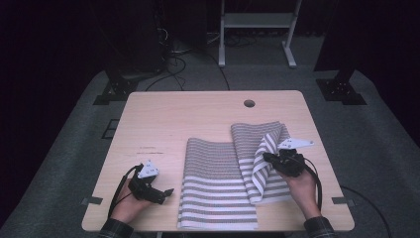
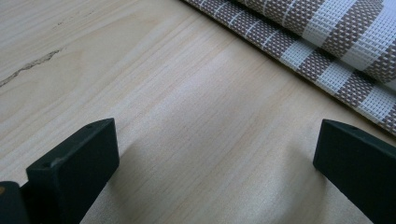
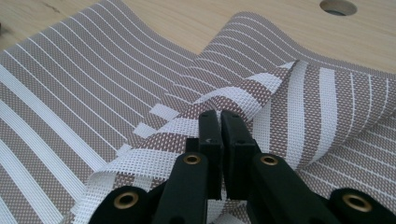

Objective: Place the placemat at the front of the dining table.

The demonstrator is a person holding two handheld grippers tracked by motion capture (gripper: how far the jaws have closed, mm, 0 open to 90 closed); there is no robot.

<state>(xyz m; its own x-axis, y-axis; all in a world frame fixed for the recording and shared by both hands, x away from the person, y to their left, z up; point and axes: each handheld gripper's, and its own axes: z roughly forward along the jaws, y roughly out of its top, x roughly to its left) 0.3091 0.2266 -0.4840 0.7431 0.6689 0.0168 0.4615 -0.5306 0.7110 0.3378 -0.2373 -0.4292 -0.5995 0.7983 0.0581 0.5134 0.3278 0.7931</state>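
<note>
Between the right gripper's (image 3: 220, 122) pinching jaws sits the striped mat's (image 3: 261, 93) lifted edge.

On the surface (image 1: 163, 114) two mats lie side by side toward the near right. The left mat (image 1: 213, 183) lies flat and reaches the near edge; the right mat (image 1: 250, 136) overlaps its right side and sits slightly farther back. The right gripper (image 1: 270, 158) is over the right mat, whose right portion is folded up and over. The left gripper (image 1: 168, 192) rests on bare surface, left of the left mat. A hole (image 1: 249, 103) sits behind both mats, near the far edge.
</note>
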